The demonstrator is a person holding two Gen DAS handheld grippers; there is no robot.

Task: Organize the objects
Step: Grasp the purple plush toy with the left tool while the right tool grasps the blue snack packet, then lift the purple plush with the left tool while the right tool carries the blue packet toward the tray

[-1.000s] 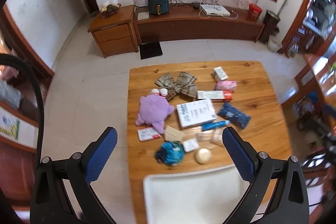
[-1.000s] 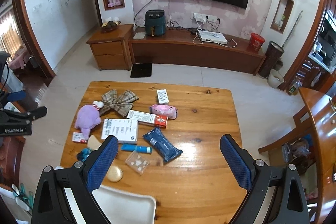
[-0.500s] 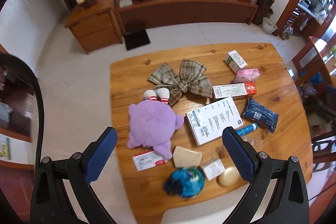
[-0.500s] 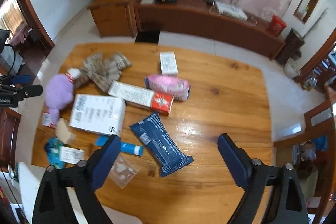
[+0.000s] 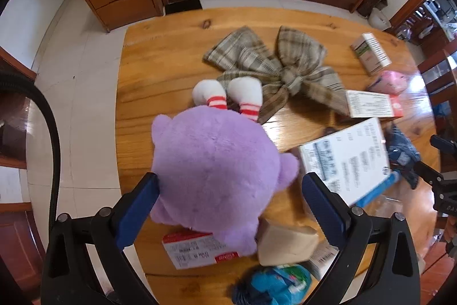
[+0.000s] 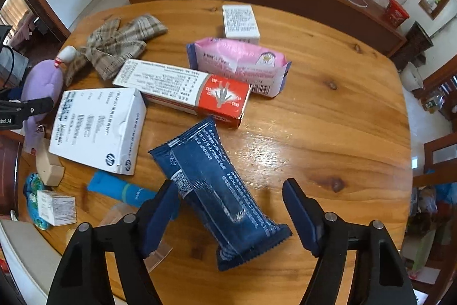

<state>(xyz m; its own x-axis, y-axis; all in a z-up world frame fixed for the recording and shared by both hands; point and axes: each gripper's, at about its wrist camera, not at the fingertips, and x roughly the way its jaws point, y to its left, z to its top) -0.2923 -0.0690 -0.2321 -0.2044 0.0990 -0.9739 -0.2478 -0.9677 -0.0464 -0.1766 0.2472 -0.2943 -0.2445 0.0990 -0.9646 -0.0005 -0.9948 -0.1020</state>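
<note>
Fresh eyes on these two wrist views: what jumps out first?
The purple plush toy fills the left wrist view, lying between the open fingers of the left gripper near the table's left edge. In the right wrist view the dark blue packet lies slantwise between the right gripper's fingers, which have just been closing but do not yet press it. Behind it sit a red-and-white box and a pink packet.

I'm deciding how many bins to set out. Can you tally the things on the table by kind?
Cardboard boxes: 5 (large white box, red-and-white box, far white box, small box, flat red-and-white box)
Soft packets: 2 (blue packet, pink packet)
Plush toy: 1
Plaid bow: 1
Blue tube: 1
Total: 10
</note>
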